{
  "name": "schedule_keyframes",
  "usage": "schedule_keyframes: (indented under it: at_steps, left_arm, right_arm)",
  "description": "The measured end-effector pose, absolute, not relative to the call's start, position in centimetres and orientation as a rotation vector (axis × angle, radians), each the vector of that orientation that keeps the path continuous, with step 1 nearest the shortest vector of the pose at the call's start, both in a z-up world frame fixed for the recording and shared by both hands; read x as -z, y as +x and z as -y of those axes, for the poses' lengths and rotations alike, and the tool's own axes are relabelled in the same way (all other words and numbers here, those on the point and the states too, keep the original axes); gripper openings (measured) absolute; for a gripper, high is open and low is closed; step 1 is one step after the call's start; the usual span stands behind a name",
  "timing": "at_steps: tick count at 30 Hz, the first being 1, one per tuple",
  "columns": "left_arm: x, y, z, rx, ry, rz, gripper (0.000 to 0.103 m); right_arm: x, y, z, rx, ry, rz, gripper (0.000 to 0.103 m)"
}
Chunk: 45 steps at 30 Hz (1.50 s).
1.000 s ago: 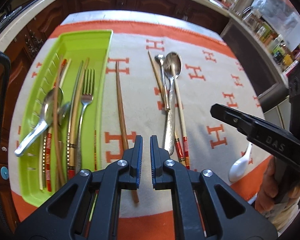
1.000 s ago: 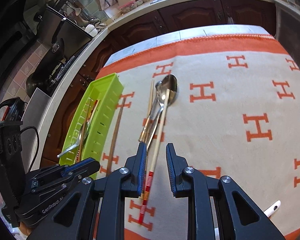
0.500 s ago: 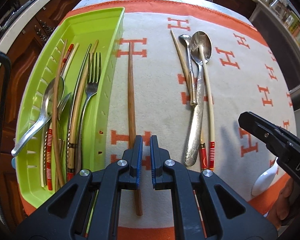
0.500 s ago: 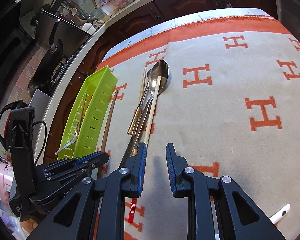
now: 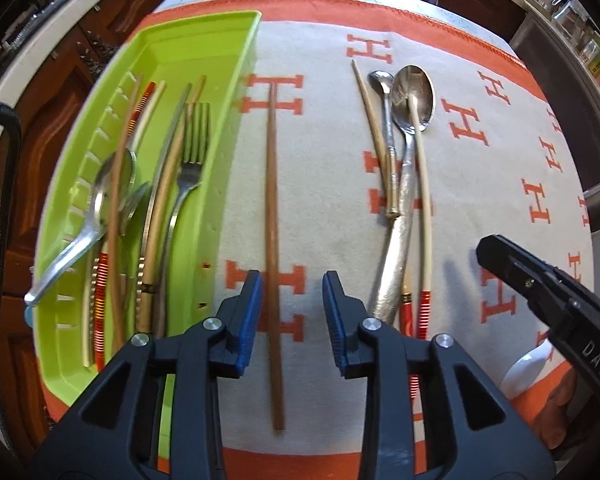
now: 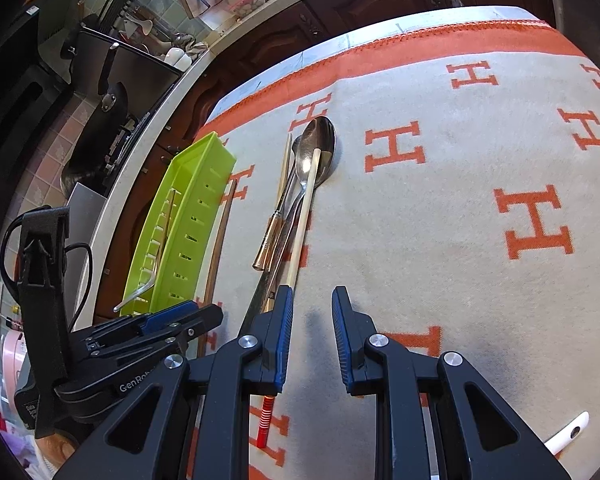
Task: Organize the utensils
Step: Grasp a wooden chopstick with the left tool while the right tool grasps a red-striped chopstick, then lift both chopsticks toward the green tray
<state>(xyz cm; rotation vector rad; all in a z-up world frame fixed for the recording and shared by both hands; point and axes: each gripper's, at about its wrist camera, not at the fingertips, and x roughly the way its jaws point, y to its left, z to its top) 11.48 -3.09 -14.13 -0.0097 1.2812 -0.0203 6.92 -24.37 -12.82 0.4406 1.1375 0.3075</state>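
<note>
A lime green tray (image 5: 220, 56) at the left holds a fork (image 5: 190, 168), spoons and several chopsticks. A brown wooden chopstick (image 5: 272, 216) lies on the cloth right of the tray. My left gripper (image 5: 292, 312) is open and empty, its jaws on either side of that chopstick's near half. A large silver spoon (image 5: 410, 100), a small spoon (image 5: 386, 120) and pale chopsticks (image 5: 422, 184) lie further right. My right gripper (image 6: 310, 336) is open and empty above the cloth, just right of a pale chopstick (image 6: 300, 232). The tray also shows in the right wrist view (image 6: 192, 216).
The table carries a beige cloth (image 5: 332, 152) with orange H marks and an orange border. A white ceramic spoon (image 5: 524, 368) lies at the near right, its handle in the right wrist view (image 6: 568, 436). Dark cabinets and a cluttered counter (image 6: 148, 56) lie beyond the table.
My left gripper has opened and moved forward, now straddling the brown chopstick. My right gripper has shifted slightly forward and stays open.
</note>
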Motion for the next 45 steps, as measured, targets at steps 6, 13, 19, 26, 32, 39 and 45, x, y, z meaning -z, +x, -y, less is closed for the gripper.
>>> schedule_keyframes:
  at_steps: [6,13,19,26,32,39,45]
  left_arm:
    - [14.4,11.7,3.0,0.024,-0.037,-1.268,0.013]
    - [14.4,11.9,2.6,0.0,-0.007,-1.234,0.007]
    - [14.5,11.8,3.7,-0.01,0.063,-1.182,0.004]
    - [14.1,10.9,3.4,0.054,0.028,-1.18,0.004]
    - [12.2,9.8,2.9,0.071,0.039,-1.124,0.004]
    - [10.0,8.6,2.1,0.084,0.043,-1.068,0.004]
    - [7.9,7.5,1.3,0.095,0.035,-1.02,0.004]
  right_arm:
    - [12.9,6.8,24.6,-0.306,0.442,-1.141,0.02]
    - [13.7,7.9,22.8,-0.304,0.404,-1.177,0.02]
    - [14.4,9.1,20.1,-0.29,0.313,-1.193,0.02]
    - [14.0,9.7,17.2,-0.232,0.142,-1.173,0.02]
    - [14.1,10.0,16.6,-0.174,0.086,-1.166,0.006]
    - [13.9,9.6,18.5,-0.165,0.213,-1.175,0.005]
    - [11.8,8.4,19.3,-0.177,0.299,-1.145,0.005]
